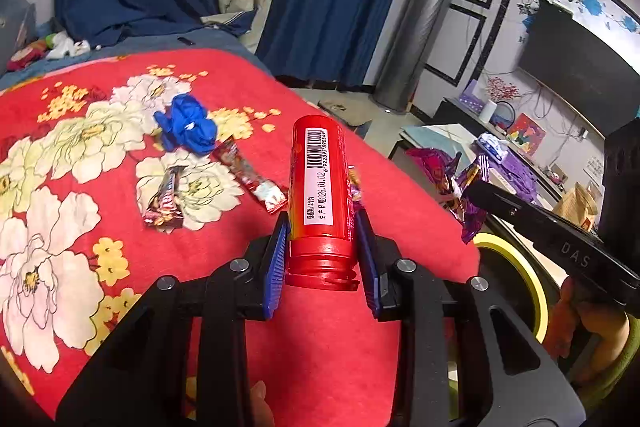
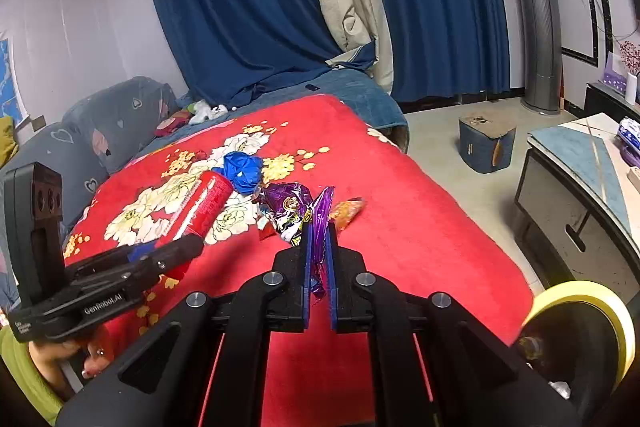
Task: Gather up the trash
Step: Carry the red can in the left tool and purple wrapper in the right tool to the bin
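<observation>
— Nearest the lens, what's the left gripper doing?
— Clamped on a red bottle at centre frame, its neck toward the camera, above the red flowered blanket.
— And the right gripper?
— Pinching a purple wrapper at centre.
— Other trash?
— A blue crumpled bag, a chocolate bar wrapper and a red sachet lie left of centre on the blanket.

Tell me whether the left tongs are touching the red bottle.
Touching. The left wrist view shows the left tongs with both blue pads pressed against the sides of the red bottle, near its neck.
</observation>
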Demonstrator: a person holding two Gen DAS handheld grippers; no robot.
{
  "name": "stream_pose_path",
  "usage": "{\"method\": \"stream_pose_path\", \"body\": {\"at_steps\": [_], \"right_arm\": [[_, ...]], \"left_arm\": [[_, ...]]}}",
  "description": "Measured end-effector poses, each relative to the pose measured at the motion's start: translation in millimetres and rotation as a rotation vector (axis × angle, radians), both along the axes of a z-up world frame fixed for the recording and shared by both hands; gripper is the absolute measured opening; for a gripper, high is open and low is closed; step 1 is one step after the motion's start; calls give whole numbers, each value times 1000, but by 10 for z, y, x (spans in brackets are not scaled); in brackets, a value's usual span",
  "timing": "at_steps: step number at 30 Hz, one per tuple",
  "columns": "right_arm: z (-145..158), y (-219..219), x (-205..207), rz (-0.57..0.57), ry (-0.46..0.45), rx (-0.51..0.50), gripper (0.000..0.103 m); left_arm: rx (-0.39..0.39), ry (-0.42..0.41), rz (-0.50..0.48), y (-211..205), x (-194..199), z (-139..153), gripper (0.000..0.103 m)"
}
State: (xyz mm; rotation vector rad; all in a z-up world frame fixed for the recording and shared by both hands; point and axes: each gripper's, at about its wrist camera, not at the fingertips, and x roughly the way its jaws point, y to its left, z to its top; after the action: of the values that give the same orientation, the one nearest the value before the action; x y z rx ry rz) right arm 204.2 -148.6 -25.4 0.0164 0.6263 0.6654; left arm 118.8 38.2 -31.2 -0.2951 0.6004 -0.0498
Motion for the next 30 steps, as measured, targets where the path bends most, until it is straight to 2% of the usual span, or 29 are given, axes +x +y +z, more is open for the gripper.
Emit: {"method": "stream_pose_path", "body": {"at_steps": [16,25,30], "right_arm": [[-14,-661,-203,-116,-29,-43,6],[-44,-926,-252,-155,-9,-25,6],[-7,-1136,-277,-198,-14,-7,6]], "left_arm": [[24,-51,-122,-393,-64,133,25],[55,-108,-198,-655,-140,232,25],[67,-105,-233,-803,-130,219,25]]}}
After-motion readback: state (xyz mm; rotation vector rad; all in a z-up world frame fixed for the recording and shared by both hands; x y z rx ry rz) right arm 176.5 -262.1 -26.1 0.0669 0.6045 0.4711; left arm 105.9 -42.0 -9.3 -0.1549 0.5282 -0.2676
